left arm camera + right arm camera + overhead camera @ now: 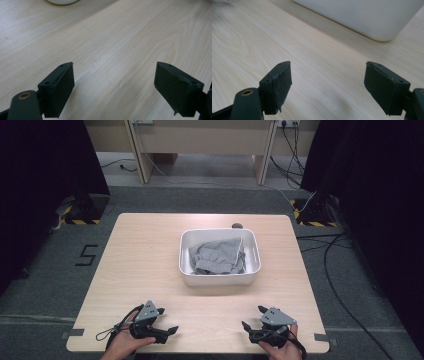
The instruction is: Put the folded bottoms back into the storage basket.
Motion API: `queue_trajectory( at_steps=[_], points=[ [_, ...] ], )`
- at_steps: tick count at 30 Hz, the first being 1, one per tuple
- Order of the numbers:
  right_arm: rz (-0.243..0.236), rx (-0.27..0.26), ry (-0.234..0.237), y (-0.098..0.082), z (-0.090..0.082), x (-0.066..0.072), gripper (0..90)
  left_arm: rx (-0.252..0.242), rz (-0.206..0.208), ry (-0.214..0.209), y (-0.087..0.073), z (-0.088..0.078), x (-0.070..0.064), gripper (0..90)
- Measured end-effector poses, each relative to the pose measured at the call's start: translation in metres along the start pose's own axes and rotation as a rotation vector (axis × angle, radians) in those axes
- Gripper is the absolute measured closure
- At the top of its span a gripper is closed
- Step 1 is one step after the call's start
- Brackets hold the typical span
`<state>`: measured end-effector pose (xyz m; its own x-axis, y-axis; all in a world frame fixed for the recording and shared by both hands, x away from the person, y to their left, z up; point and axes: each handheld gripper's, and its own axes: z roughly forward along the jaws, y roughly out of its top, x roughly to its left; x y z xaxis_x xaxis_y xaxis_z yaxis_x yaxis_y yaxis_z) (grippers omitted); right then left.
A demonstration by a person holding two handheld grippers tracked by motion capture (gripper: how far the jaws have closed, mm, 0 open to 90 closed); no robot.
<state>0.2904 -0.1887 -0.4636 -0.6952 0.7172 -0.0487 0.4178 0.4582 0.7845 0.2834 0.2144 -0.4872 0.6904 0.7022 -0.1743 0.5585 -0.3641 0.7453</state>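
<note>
A white tub [220, 275] holding a crumpled grey cloth [218, 256] sits just right of centre in the high view, on a pale wooden table [135, 260]. At the bottom edge, the left gripper [167, 320] and right gripper [252, 317] rest low over bare wood, well apart from the tub. Both have jaws spread wide, holding nothing.

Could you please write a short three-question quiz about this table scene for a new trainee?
1. True or false: the grey cloth lies inside the white tub.
2. Which gripper holds something: A) left gripper, B) right gripper, C) neither?
3. Fill in: both grippers are near the table's ____ edge, on the person's side.

Key: 1 true; 2 C, both stand open over bare wood; 3 near.
</note>
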Motion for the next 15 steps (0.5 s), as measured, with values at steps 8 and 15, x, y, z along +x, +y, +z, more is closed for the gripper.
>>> queue_trajectory(
  at_steps=[8,15],
  points=[
    [0.010,0.057,0.010,-0.012,0.003,0.002,21.2,0.018,0.006,0.012,-0.009,-0.004,-0.005,16.2],
    [0.055,0.096,0.019,-0.027,0.007,0.001,15.3,0.009,-0.009,0.050,-0.023,-0.014,-0.008,16.1]
  ],
)
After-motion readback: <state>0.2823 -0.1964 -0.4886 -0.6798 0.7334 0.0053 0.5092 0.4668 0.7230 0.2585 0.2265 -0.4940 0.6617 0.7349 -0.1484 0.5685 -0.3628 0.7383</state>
